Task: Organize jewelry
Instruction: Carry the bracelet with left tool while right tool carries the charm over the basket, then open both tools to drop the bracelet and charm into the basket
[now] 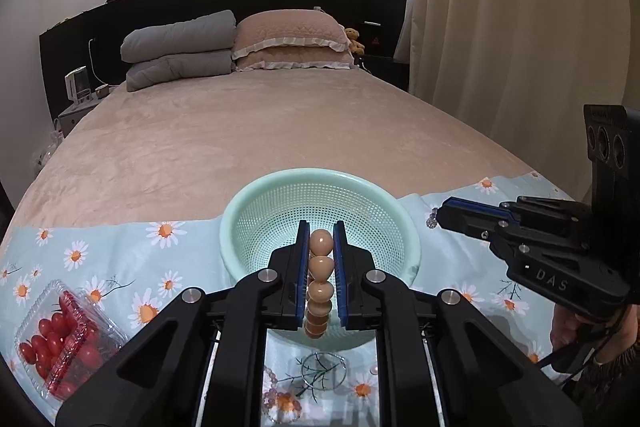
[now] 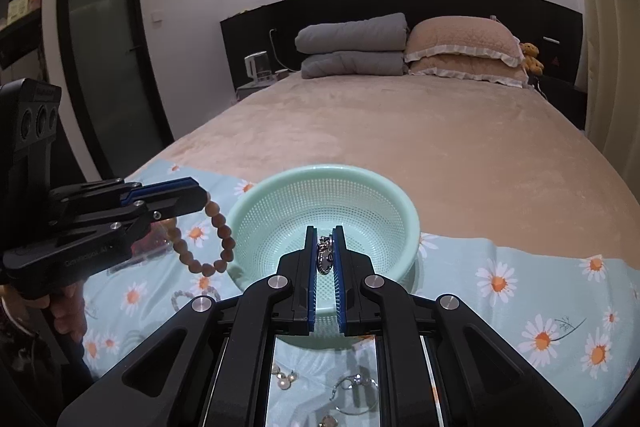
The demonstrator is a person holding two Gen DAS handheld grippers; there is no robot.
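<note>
My left gripper (image 1: 322, 227) is shut on a brown wooden bead bracelet (image 1: 320, 267), held in front of and above the mint green mesh basket (image 1: 320, 173). In the right wrist view the same bracelet (image 2: 216, 239) hangs as a loop from the left gripper (image 2: 202, 197), left of the basket (image 2: 320, 169). My right gripper (image 2: 323, 229) is shut on a small silvery sparkling piece of jewelry (image 2: 325, 255) over the basket's near side. From the left wrist view, the right gripper (image 1: 440, 213) sits to the basket's right, with clear beads (image 1: 431, 219) showing at its tip.
A daisy-print cloth (image 1: 120, 259) covers the foot of the bed. On it lie a pink bead bracelet (image 1: 276, 395), a thin hoop (image 2: 356, 387), pearl earrings (image 2: 282, 379) and a clear box of cherry tomatoes (image 1: 60, 339). Pillows and folded blankets sit at the headboard.
</note>
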